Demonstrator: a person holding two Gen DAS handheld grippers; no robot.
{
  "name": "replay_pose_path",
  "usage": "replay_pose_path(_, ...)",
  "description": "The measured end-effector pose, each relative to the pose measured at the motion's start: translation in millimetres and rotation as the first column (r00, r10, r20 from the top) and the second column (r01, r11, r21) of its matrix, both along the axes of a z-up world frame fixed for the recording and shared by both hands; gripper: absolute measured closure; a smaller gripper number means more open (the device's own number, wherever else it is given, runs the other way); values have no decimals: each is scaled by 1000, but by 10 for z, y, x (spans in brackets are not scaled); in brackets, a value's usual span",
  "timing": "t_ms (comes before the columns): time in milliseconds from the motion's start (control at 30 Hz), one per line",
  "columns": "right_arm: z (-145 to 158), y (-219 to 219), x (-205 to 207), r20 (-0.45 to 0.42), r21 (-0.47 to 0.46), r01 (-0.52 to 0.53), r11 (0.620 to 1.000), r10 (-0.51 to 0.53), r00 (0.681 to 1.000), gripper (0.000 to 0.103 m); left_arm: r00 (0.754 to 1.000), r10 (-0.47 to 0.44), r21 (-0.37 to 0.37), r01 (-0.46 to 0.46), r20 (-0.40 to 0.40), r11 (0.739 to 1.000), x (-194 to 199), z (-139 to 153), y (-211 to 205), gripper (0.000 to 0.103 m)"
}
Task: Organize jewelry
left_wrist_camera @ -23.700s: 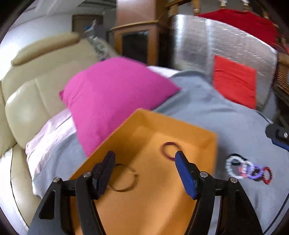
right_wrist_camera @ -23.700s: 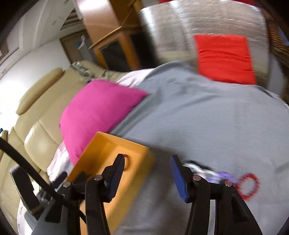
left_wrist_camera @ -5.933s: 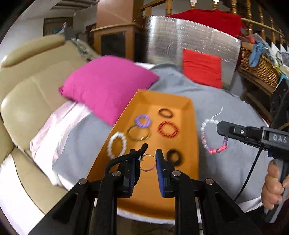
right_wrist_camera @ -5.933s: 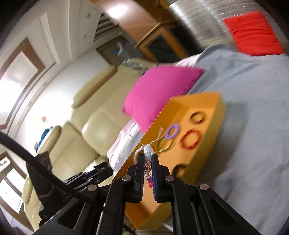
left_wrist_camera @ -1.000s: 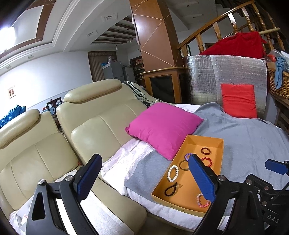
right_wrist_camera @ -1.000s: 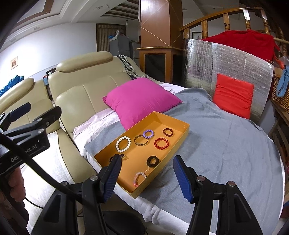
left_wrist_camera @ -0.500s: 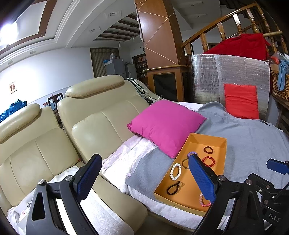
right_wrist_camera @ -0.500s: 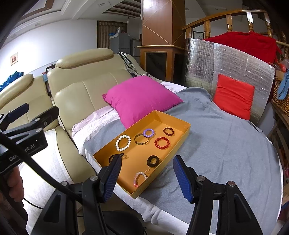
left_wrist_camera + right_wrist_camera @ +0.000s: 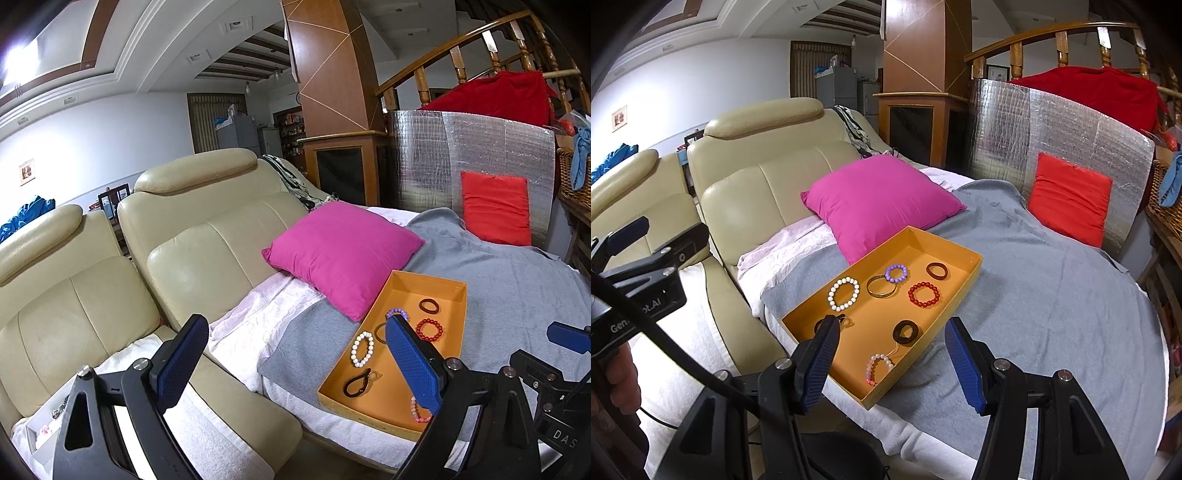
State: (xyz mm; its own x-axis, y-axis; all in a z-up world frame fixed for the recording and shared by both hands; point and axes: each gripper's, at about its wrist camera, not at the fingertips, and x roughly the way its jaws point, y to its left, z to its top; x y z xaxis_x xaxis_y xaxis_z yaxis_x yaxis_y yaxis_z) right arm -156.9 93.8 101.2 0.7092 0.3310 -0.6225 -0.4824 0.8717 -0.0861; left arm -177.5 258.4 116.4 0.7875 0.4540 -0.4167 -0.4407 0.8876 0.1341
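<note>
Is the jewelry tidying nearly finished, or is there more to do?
It looks finished or nearly so. Done: the bracelets and rings, such as the white beads and red beads, lie in the orange tray. In hand: nothing; the left tool and right tool are both open and empty, held back from the tray. Left: no loose piece shows on the grey blanket.

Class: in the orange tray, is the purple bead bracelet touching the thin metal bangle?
Touching. In the right wrist view the purple bead bracelet overlaps the metal bangle rim, no orange tray floor between.
</note>
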Motion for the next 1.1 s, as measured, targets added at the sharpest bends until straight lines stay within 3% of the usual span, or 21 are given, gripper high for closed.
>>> replay_pose_path(1100, -93, 243, 129, -22, -57, -11, 998, 10, 1000, 39, 1000, 15, -45, -15, -15, 999, 70, -154, 256, 7)
